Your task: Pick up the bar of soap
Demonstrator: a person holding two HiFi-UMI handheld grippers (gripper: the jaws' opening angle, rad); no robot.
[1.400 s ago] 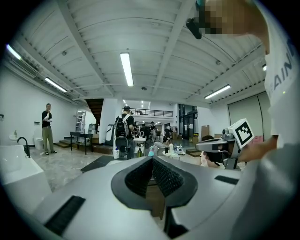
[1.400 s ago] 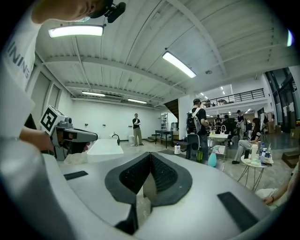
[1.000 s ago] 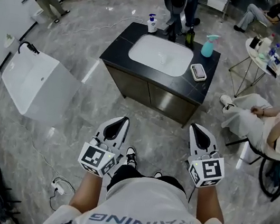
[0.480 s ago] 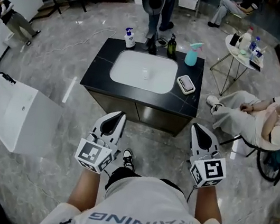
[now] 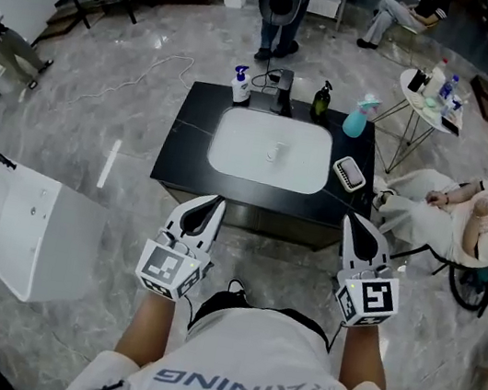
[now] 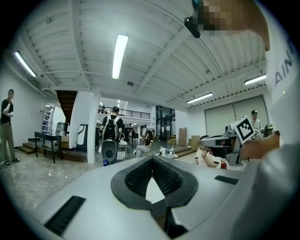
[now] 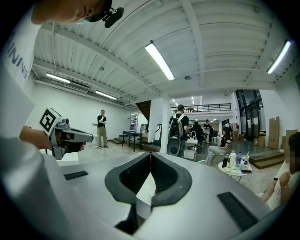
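Note:
The bar of soap lies pale in a small dark dish on the right end of the black counter, beside the white sink. My left gripper is shut and empty, held level just short of the counter's front edge, left of centre. My right gripper is likewise shut and empty, at the counter's front right corner, a short way nearer than the soap dish. In the left gripper view the left gripper has its tips together; in the right gripper view the right gripper does too.
A white pump bottle, a faucet, a dark bottle and a teal spray bottle line the counter's back edge. A seated person and a small round table are at right. A white basin unit stands at left.
Both grippers have travelled forward to the counter, which now lies right in front of them and squarer to the view. Their jaws stayed shut.

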